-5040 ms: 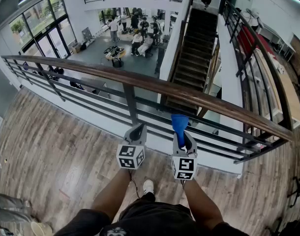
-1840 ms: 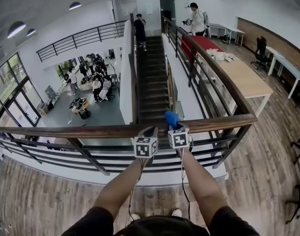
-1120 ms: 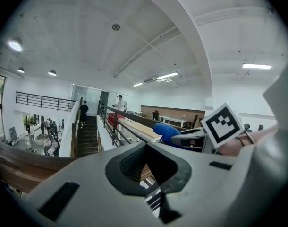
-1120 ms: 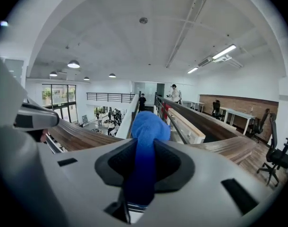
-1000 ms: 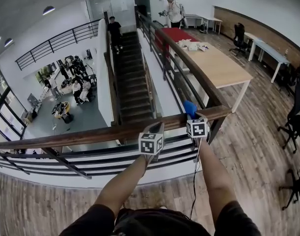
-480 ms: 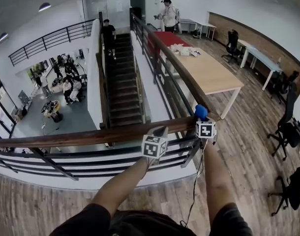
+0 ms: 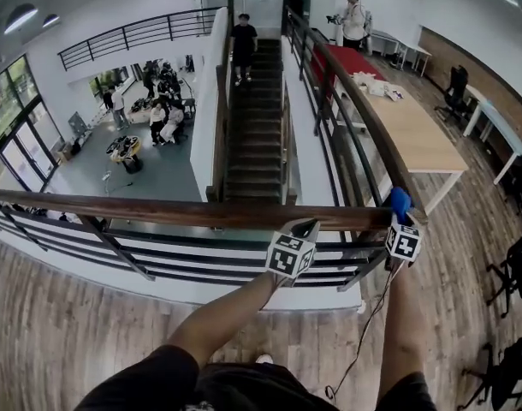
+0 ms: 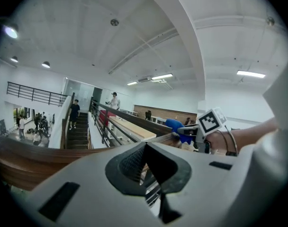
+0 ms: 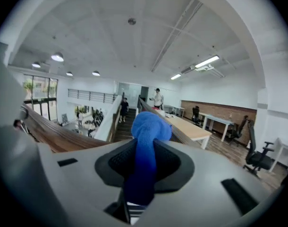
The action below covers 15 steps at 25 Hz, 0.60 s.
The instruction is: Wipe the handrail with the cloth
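Two grippers share the wooden handrail [image 7: 184, 213], and they now stand further apart than five seconds ago, when they sat side by side at the middle of its run. Since then the right gripper [image 7: 400, 216] has carried the cloth [image 7: 400, 201] along to the right-hand end, where this rail meets the second rail running away beside the stairs. Half a second ago the cloth was already at that corner, so it has scarcely shifted since. The cloth is bright blue and soft, bunched into a rounded knob above the jaws, with a narrower strip running down between them; in the right gripper view the cloth [image 9: 146, 141] fills the gap and the right gripper [image 9: 145, 162] is clamped on it. The left gripper [image 7: 308, 228] has its tip at the near edge of the handrail, left of the cloth; in the left gripper view the left gripper [image 8: 143, 151] has its jaws closed together with nothing between them, the handrail [image 8: 21, 160] runs past it, and the cloth [image 8: 174, 125] shows further along. By count: one cloth, two grippers, one person on the staircase [image 7: 244, 37] and one person at the far end [image 7: 355, 20].
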### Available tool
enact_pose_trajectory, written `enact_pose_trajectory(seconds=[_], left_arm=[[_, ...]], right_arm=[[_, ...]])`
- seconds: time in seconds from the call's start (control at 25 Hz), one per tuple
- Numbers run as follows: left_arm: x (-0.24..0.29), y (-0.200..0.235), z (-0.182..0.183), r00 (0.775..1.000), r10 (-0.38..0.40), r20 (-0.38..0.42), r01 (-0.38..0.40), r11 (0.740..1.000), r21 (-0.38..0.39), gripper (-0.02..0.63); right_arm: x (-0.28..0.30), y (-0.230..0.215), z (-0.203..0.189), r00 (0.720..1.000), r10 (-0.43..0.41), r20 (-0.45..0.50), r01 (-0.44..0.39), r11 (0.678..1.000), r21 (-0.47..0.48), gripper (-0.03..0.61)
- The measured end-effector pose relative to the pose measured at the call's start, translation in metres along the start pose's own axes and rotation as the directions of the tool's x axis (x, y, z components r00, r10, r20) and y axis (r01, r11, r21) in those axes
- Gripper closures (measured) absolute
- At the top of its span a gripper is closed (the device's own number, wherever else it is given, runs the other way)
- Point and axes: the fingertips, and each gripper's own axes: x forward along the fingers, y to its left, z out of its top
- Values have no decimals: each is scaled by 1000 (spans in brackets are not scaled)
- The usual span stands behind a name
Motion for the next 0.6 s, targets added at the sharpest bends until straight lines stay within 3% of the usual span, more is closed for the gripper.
enact_pose_trajectory(seconds=[0.08, 0.28, 0.44, 0.6], left_arm=[[-48, 28, -12, 999, 29, 18, -29, 999, -20, 611], [-135, 125, -44, 991, 112, 70, -111, 994, -12, 609], [-214, 212, -58, 969, 228, 101, -227, 974, -21, 609], [-303, 295, -78, 920, 369, 131, -360, 929, -87, 609]], right_arm=[[-43, 81, 14, 987, 110, 117, -112, 994, 10, 476], [-105, 280, 8, 896, 365, 254, -366, 929, -46, 476], [-150, 426, 11, 799, 531, 282, -520, 846, -120, 476], [-193, 565, 10, 688, 667, 286, -642, 743, -188, 476]])
